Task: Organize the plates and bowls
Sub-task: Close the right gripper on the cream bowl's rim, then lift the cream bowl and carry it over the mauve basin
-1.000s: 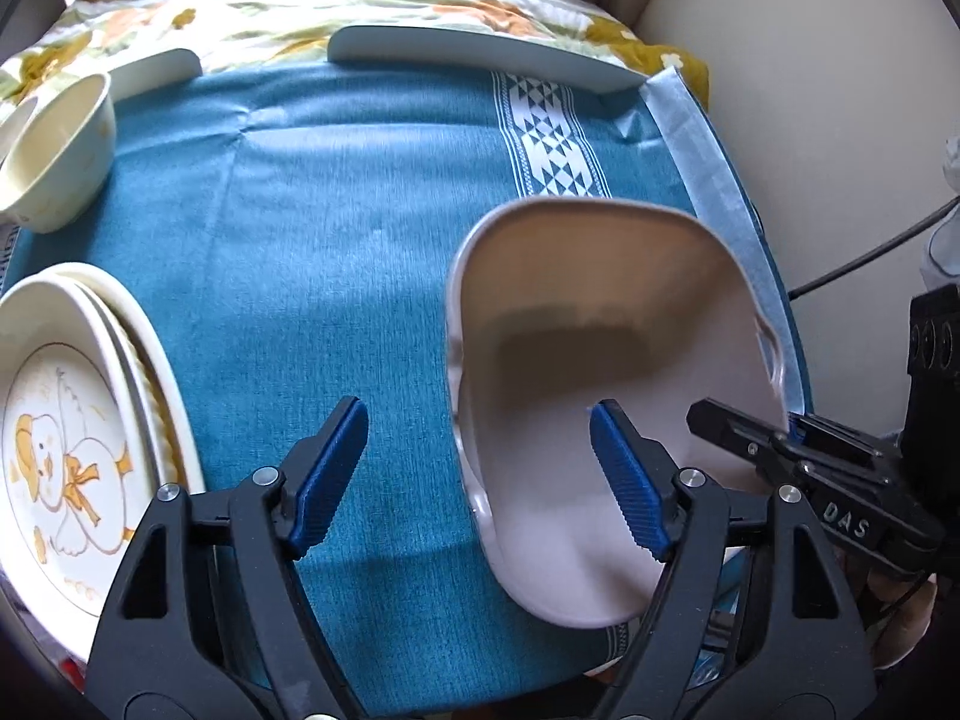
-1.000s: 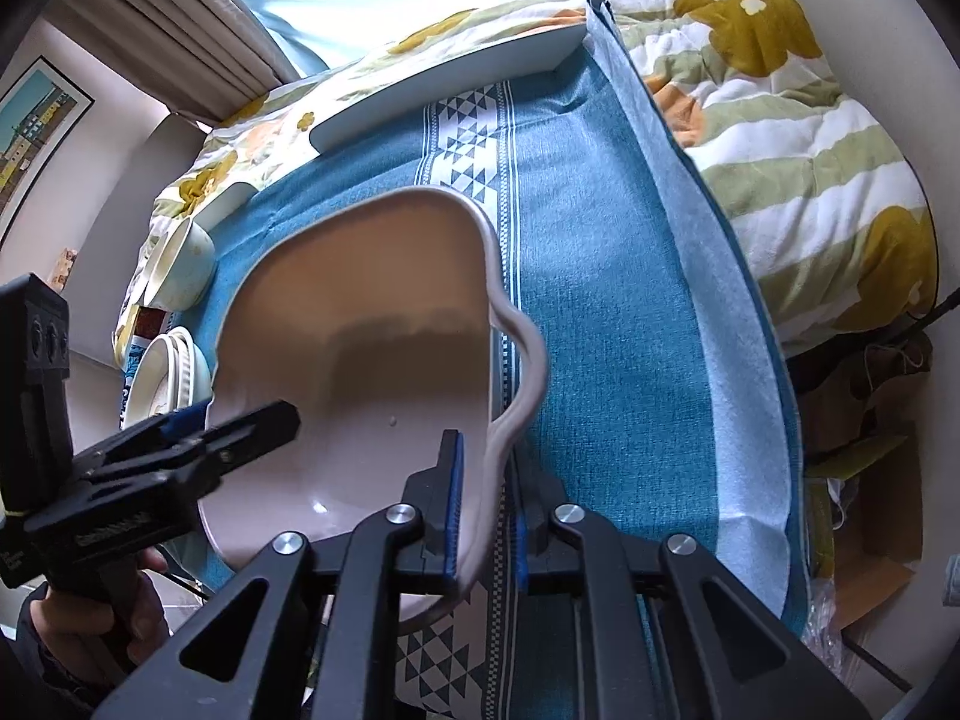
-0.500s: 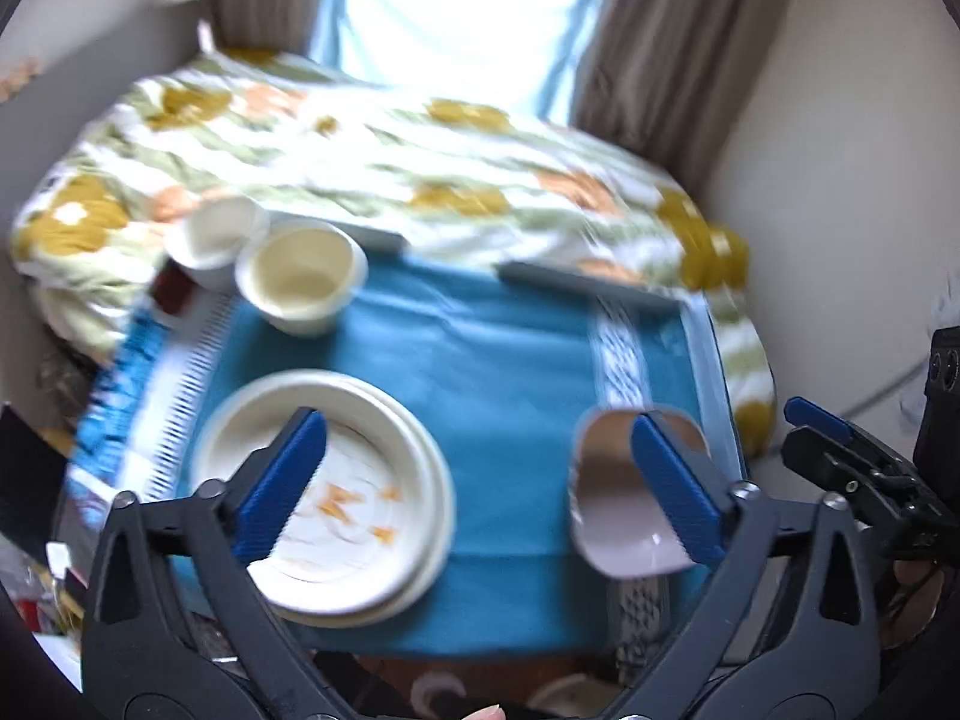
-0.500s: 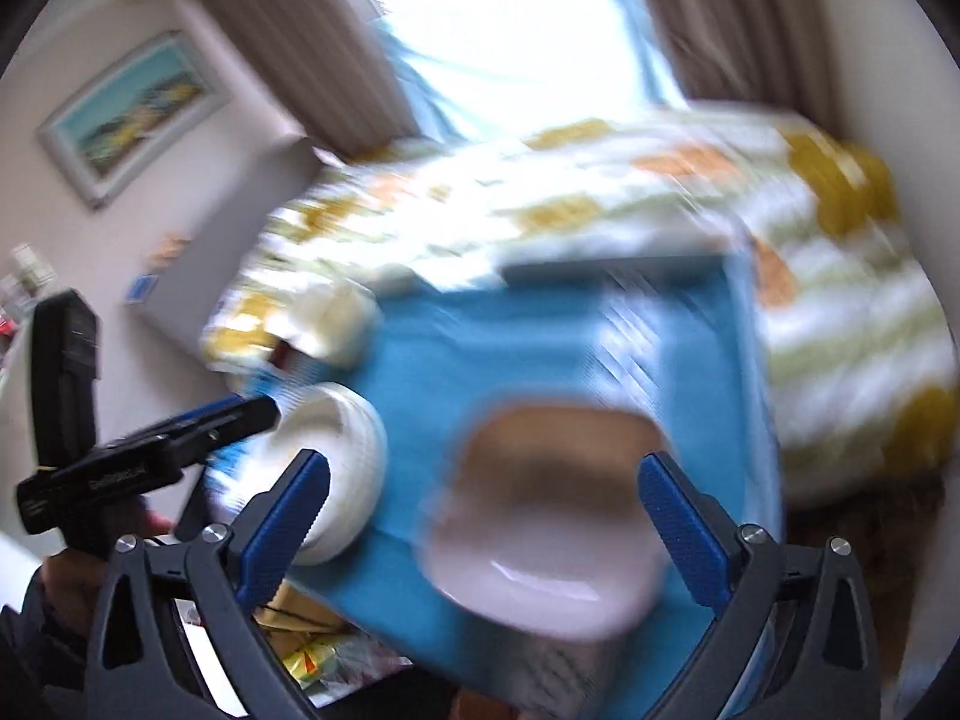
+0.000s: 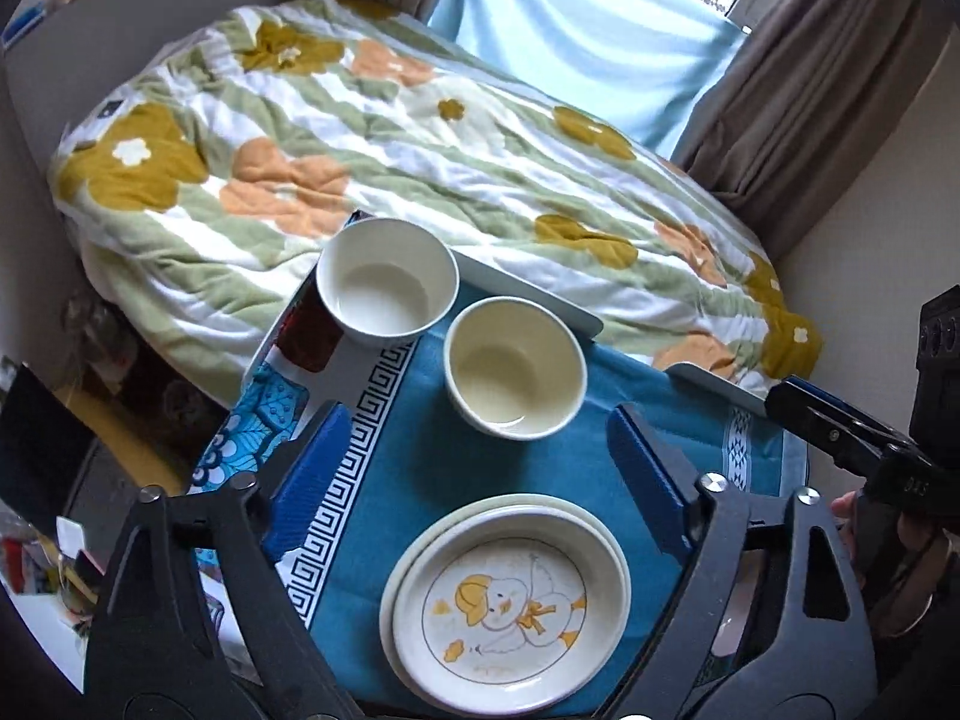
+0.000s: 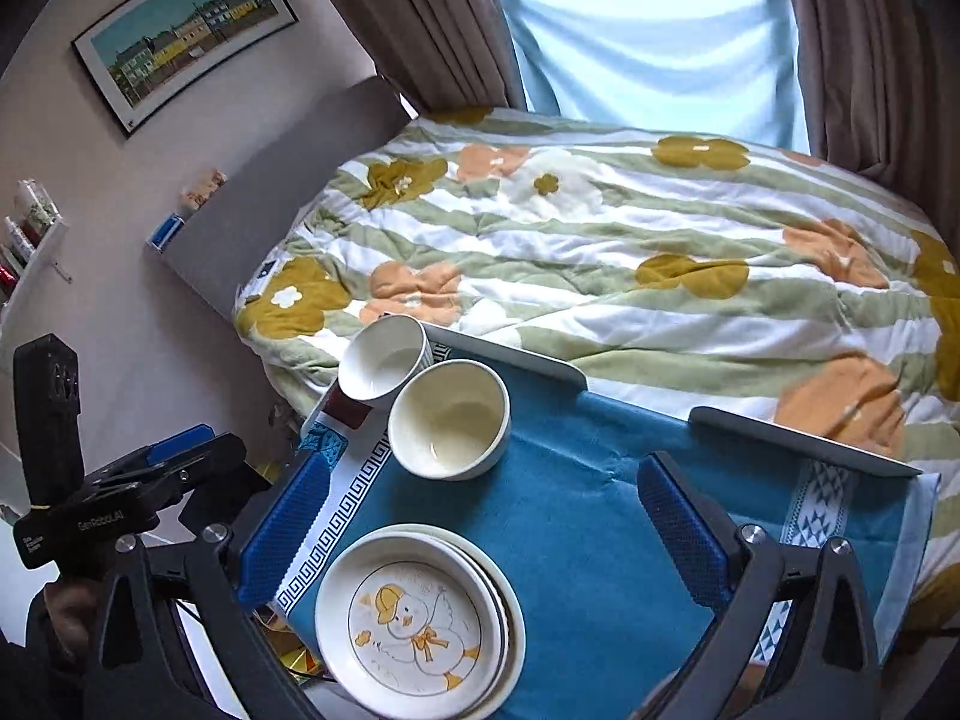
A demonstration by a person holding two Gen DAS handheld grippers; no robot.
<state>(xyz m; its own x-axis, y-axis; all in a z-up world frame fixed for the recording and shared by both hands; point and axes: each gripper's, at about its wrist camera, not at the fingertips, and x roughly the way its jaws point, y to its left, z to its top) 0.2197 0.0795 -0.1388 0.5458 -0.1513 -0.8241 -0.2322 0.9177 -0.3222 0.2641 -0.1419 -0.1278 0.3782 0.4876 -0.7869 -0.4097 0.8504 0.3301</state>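
A stack of white plates (image 5: 507,606) (image 6: 420,618) with a duck picture on top lies near the front of the blue cloth (image 5: 420,468) (image 6: 588,516). Beyond it stand a cream bowl (image 5: 515,369) (image 6: 449,417) and, further left, a white bowl (image 5: 387,282) (image 6: 384,363). My left gripper (image 5: 477,438) hovers above the plates, its jaws closing with nothing between them. My right gripper (image 6: 480,468) hangs wide open and empty over the same spot. The beige dish does not show clearly in either view.
A bed with a flowered quilt (image 6: 600,252) lies right behind the table. Two flat grey bars (image 6: 804,438) (image 5: 528,294) rest along the table's far edge. Walls, curtains and a framed picture (image 6: 180,30) surround the bed. Clutter sits on the floor at the left.
My right gripper has let go of the beige dish's rim and opened wide. Both grippers rose, pulled back and swung left, so the plates and bowls now fill the views.
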